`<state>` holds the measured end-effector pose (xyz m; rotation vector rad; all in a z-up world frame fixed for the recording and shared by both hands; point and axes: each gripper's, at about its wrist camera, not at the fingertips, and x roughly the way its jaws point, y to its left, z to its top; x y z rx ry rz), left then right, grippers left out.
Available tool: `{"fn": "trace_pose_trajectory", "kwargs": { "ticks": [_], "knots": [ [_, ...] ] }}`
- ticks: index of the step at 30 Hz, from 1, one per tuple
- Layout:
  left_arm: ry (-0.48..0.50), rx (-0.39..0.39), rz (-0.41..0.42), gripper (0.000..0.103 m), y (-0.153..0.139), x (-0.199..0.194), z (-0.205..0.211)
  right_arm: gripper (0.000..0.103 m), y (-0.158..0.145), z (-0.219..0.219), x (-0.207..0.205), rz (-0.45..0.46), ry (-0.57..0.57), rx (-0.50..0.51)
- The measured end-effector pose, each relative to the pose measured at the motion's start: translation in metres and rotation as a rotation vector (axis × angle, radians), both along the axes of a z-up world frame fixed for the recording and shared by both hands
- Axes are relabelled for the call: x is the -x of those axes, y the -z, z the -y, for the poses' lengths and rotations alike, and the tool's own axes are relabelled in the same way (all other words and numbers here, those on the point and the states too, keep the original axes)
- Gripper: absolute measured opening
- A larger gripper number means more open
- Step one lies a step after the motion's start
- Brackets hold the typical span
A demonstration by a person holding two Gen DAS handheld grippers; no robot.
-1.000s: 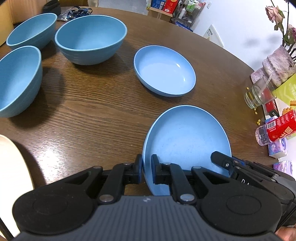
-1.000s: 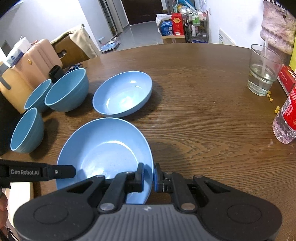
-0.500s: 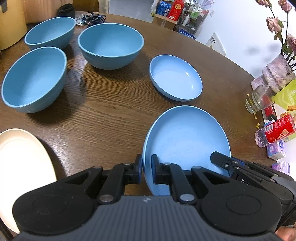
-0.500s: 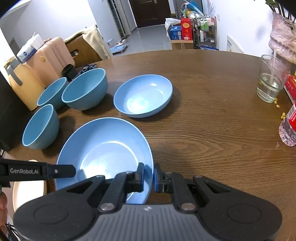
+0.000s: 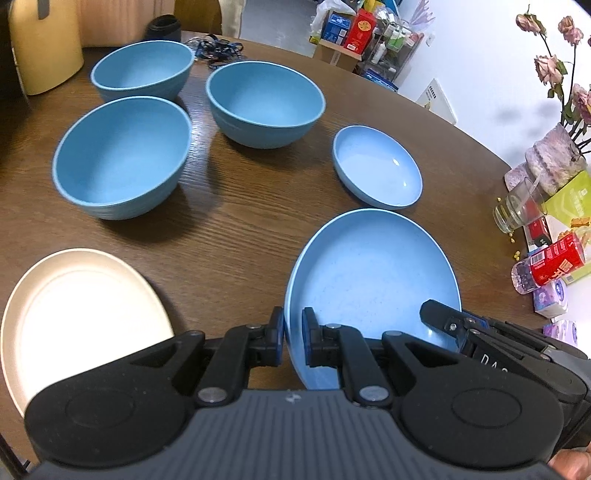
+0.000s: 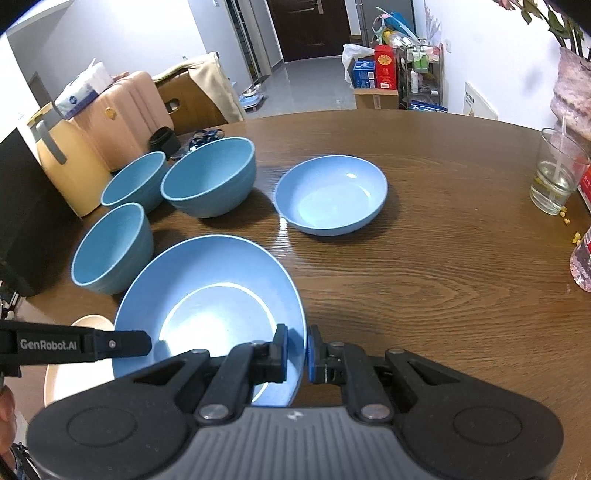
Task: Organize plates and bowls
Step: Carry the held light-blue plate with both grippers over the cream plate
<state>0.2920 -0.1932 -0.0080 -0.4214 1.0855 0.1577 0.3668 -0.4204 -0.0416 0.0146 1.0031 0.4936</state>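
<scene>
A large light-blue plate [image 5: 373,280] [image 6: 207,295] hangs above the brown table, held from both sides. My left gripper [image 5: 293,338] is shut on its left rim and my right gripper [image 6: 296,352] is shut on its right rim. Beyond it a smaller blue dish [image 5: 376,170] [image 6: 332,195] rests on the table. Three deep blue bowls stand further left: a near bowl [image 5: 122,155] [image 6: 110,247], a middle bowl [image 5: 264,101] [image 6: 208,177] and a far bowl [image 5: 142,68] [image 6: 133,181]. A cream plate [image 5: 77,314] [image 6: 77,354] lies at the near left.
A glass of water [image 6: 557,173] [image 5: 517,206], a red-labelled bottle [image 5: 546,264], a vase with flowers [image 5: 554,162] and small packets crowd the right edge. A yellow jug [image 6: 66,162] and a black cup [image 5: 164,27] stand behind the bowls.
Both grippers have pulled back and risen with the large blue plate held between them. More of the table shows now: all three bowls and the cream plate have come into view.
</scene>
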Motion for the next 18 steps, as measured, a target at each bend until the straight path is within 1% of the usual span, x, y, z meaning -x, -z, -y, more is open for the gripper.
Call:
{"fn": "trace_pose_trajectory", "kwargs": {
  "ticks": [18],
  "knots": [
    [-0.054,-0.007,0.026,0.011,-0.017,0.047,-0.041,0.010,-0.015,-0.034,0.041,0.015,-0.034,-0.019]
  ]
}}
